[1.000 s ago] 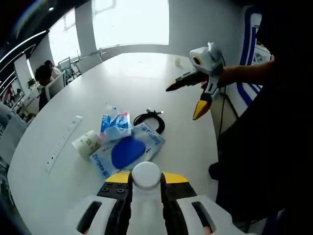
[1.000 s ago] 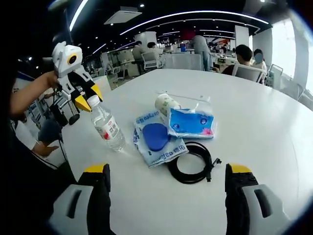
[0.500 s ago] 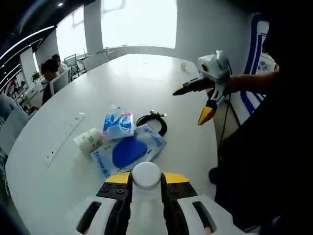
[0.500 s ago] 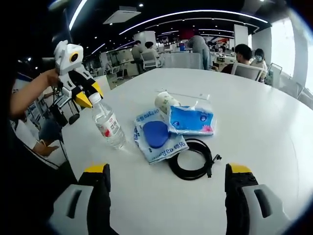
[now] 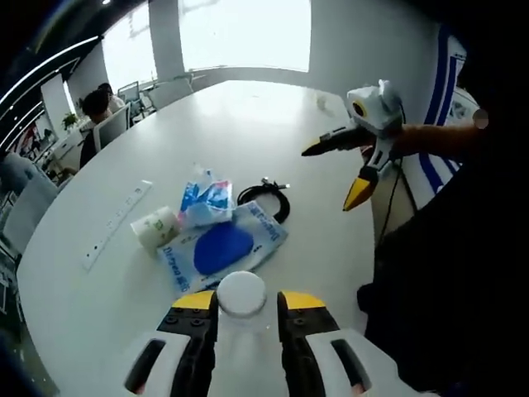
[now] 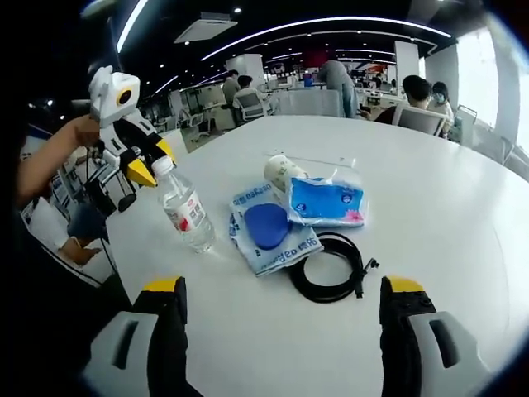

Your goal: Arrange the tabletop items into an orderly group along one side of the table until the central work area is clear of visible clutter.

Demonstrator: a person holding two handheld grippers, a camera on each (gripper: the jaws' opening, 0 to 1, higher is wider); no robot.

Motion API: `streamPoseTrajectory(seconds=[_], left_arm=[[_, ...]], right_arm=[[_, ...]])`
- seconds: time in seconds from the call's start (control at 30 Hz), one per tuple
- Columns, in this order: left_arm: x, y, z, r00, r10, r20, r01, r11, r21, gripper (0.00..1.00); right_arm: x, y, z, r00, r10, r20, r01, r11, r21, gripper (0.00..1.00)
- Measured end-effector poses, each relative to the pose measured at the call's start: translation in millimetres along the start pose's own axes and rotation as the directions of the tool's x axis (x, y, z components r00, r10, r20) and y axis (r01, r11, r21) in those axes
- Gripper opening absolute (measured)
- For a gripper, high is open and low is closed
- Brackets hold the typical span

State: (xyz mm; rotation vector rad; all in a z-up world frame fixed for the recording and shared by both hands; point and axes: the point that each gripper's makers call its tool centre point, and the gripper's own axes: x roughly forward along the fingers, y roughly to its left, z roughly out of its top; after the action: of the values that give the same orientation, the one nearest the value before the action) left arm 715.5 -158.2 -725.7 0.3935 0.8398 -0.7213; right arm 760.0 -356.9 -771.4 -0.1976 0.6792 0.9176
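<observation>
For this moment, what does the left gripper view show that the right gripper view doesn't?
Left gripper view: the clear plastic water bottle seen cap-first from above, and the right gripper open in the air. Right gripper view: the bottle's labelled side, with the left gripper clamped at its neck. Both: the flat blue pouch, blue tissue pack, coiled black cable and white table.

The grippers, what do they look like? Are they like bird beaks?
A bit like beaks! The left gripper has a white plastic body, black fingers and pointed yellow tips. The right gripper looks the same: white body, black fingers, yellow tips. A thin black cable hangs below it. The person's forearms are bare, and the clothing beside them is dark.
</observation>
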Motion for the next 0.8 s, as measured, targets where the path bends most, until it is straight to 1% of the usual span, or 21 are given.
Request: streamPoseTrajectory(seconds=[0.1,0.2,0.27,0.5,0.53,0.6,0.7,0.8], left_arm=[[2,1.9,-3.4,1.0,0.012,-0.012,-0.012,1.0,0.017,0.25],[2,5.0,-3.0,1.0,0.022,-0.002,-0.022,1.0,0.02,0.22],[2,4.9,-2.9,1.0,0.023,0.002,-0.023,0.999,0.022,0.22],[2,1.5,-1.5,1.0,0.014,0.024,-0.015,1.0,0.014,0.21],[2,0.6,-1.6,1.0,0.01,0.028,-0.01,1.0,0.025,0.21],[2,0.2,-1.6,1.0,0.007,0.029,-0.007,1.0,0.005,0.2],[1,-1.5,-0.7,1.0,0.002,0.03,-0.002,1.0,0.012,0.2],[1,-1.2,-0.5,1.0,-0.004,0.03,0.004,1.0,0.002,0.19]], right_arm=[[0,1,-2.8,1.0,0.005,-0.005,-0.005,1.0,0.002,0.93],[0,1,-3.7,1.0,0.007,-0.008,-0.007,1.0,0.0,0.93],[-1,1,-3.6,1.0,0.006,-0.006,-0.006,1.0,-0.001,0.93],[-2,-1,-7.3,1.0,0.006,-0.008,-0.006,1.0,0.004,0.93],[-2,-2,-7.6,1.0,0.004,-0.004,-0.004,1.0,0.006,0.93],[-1,-3,-9.1,1.0,0.006,-0.005,-0.006,1.0,0.014,0.93],[0,-3,-12.1,1.0,0.012,-0.017,-0.012,1.0,0.008,0.93],[0,-3,-10.6,1.0,0.015,-0.018,-0.015,1.0,0.002,0.93]])
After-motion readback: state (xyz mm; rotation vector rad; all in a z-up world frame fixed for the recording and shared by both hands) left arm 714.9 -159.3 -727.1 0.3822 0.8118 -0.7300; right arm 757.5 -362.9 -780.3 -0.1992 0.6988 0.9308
